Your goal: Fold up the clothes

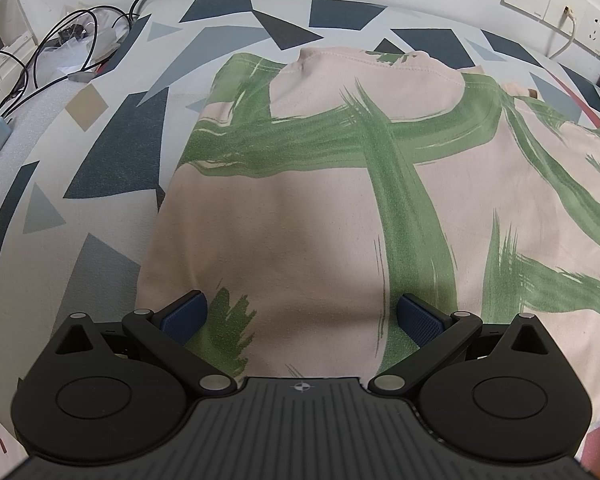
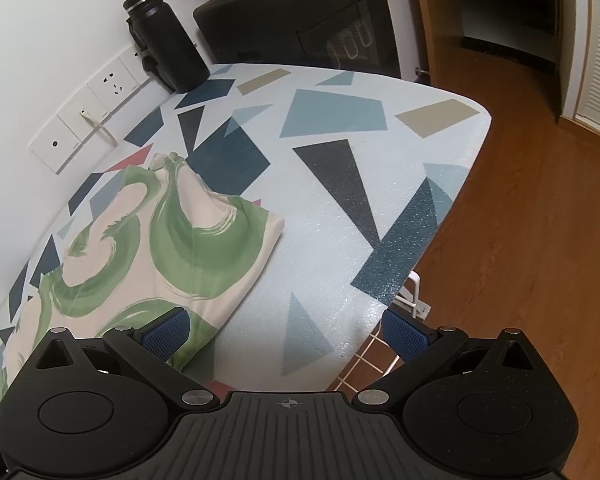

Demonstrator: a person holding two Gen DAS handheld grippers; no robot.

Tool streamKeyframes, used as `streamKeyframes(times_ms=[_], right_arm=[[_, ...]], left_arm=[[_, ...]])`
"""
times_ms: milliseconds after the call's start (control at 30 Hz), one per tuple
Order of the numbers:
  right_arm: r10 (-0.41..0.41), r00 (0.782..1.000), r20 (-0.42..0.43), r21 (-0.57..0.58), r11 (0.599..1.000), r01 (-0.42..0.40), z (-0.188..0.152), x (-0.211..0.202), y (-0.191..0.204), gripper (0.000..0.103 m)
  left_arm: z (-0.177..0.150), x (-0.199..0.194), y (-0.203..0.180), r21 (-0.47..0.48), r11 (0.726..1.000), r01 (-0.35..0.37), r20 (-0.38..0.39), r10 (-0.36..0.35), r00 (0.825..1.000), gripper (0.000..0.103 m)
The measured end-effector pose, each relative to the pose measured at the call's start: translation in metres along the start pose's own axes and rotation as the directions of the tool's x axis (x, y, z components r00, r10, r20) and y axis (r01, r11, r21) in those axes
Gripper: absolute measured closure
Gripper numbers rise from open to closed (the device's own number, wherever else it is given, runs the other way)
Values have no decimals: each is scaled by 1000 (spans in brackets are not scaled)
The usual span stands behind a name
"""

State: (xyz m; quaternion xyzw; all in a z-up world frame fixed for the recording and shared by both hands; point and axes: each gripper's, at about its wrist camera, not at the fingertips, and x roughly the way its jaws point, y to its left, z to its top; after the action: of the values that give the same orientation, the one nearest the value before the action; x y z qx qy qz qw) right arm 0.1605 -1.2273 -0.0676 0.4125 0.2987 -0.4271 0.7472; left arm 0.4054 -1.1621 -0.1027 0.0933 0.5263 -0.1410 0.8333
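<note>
A pale pink garment with broad green brush strokes (image 1: 340, 184) lies flat and folded on the patterned table cover (image 1: 112, 160). My left gripper (image 1: 302, 316) hovers open over its near edge, blue pads spread wide with nothing between them. In the right wrist view the same garment (image 2: 148, 248) lies at the left, its right edge folded straight. My right gripper (image 2: 286, 330) is open above the bare cover (image 2: 340, 208), just right of the garment's near corner. Its left pad (image 2: 166, 334) overlaps the cloth in the view; contact cannot be told.
Cables and a grey adapter (image 1: 40, 76) lie at the table's far left. Wall sockets (image 1: 556, 4) sit behind. A black bottle (image 2: 164, 40) and a black appliance (image 2: 300, 20) stand at the far end. The table's right edge drops to wooden floor (image 2: 520, 240), with a white wire rack (image 2: 380, 352) below.
</note>
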Motion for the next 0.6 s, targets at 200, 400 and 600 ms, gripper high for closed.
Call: streamKeyframes(times_ms=[200,400,600], right_arm=[[3,1000,-5,-4,1000,-3,1,2,1,1],[4,1000,-10,-1,1000,-4,1,3,0,1],[3,1000,-5,3,1000,-3,-1,1,-2,1]], left_arm=[[0,0,0,-2,1000,-1,2,1,1000,0],[0,0,0,-2,1000,-3,4,3,1000,0],[-1,0,-1,-4,1000,-5,8,5,1000,0]])
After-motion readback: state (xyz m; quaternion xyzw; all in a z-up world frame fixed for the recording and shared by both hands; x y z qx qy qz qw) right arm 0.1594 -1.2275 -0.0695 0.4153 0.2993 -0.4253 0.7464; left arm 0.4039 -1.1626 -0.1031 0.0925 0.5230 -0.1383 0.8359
